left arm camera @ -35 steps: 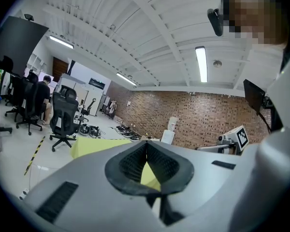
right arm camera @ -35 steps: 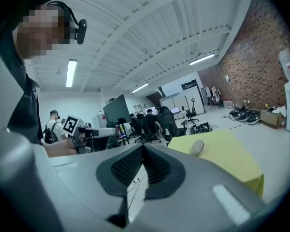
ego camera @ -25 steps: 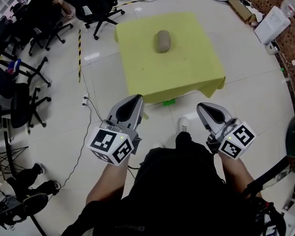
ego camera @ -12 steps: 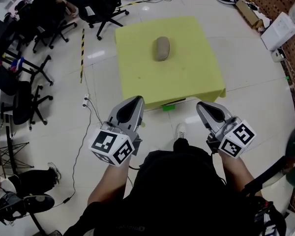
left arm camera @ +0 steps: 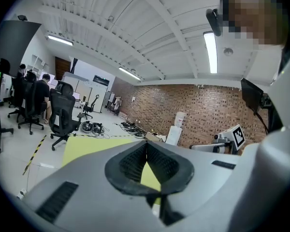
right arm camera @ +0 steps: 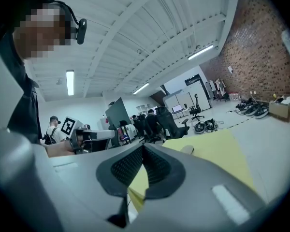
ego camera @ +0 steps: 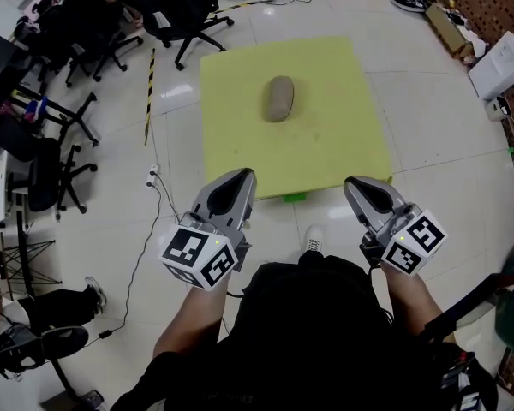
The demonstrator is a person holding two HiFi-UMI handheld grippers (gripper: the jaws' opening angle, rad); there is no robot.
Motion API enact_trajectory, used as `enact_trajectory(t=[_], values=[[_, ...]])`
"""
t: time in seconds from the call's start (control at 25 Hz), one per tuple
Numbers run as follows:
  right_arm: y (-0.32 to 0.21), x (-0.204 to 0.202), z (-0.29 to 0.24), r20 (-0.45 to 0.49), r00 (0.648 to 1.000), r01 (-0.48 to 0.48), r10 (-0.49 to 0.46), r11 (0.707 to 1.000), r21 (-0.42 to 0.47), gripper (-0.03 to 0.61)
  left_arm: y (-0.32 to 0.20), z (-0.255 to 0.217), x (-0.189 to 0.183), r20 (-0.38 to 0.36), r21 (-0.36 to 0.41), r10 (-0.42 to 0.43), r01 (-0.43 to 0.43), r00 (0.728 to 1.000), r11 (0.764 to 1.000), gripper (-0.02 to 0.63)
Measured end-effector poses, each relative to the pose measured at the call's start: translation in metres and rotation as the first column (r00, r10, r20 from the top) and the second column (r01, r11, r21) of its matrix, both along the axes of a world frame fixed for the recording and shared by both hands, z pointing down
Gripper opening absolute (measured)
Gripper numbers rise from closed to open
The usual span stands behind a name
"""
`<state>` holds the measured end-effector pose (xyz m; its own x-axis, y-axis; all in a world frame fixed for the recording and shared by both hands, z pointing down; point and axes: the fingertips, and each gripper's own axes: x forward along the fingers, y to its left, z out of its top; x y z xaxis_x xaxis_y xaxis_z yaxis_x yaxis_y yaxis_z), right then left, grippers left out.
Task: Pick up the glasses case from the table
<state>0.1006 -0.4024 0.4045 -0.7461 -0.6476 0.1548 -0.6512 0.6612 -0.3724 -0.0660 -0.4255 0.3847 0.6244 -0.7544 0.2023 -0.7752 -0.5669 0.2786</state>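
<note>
The glasses case (ego camera: 279, 98), an oval grey-brown pouch, lies flat on the far half of the yellow-covered table (ego camera: 325, 139). Both grippers are held side by side in front of the table's near edge, well short of the case. My left gripper (ego camera: 240, 176) points at the table's near left part, jaws closed tip to tip (left arm camera: 146, 144) with nothing between them. On the other side, my right gripper (ego camera: 357, 183) reaches the near right corner, jaws also shut and empty (right arm camera: 143, 146). In the right gripper view the case (right arm camera: 187, 150) is a small bump on the yellow table (right arm camera: 217, 149).
Black office chairs (ego camera: 180, 7) and seated people fill the left and back left. A black-yellow tape strip (ego camera: 149, 84) and a cable (ego camera: 150, 221) lie on the tiled floor. A cardboard box (ego camera: 454, 28) and a white box (ego camera: 505, 62) stand at the right. A green object (ego camera: 293, 198) shows under the table's edge.
The table and case have slid lower in the head view as the person and both grippers came closer to it. Both jaws stay shut and empty.
</note>
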Motion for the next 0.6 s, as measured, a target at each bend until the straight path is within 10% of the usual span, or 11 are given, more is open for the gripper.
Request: enact_trajectory(t=[0.6], values=[[-0.046,0.03,0.008,0.057,0.985,0.162,-0.161,0.987,-0.017,0.002,-0.033,-0.006,0.03,-0.001,-0.053,-0.152,0.152,0.988,0.987,0.008]])
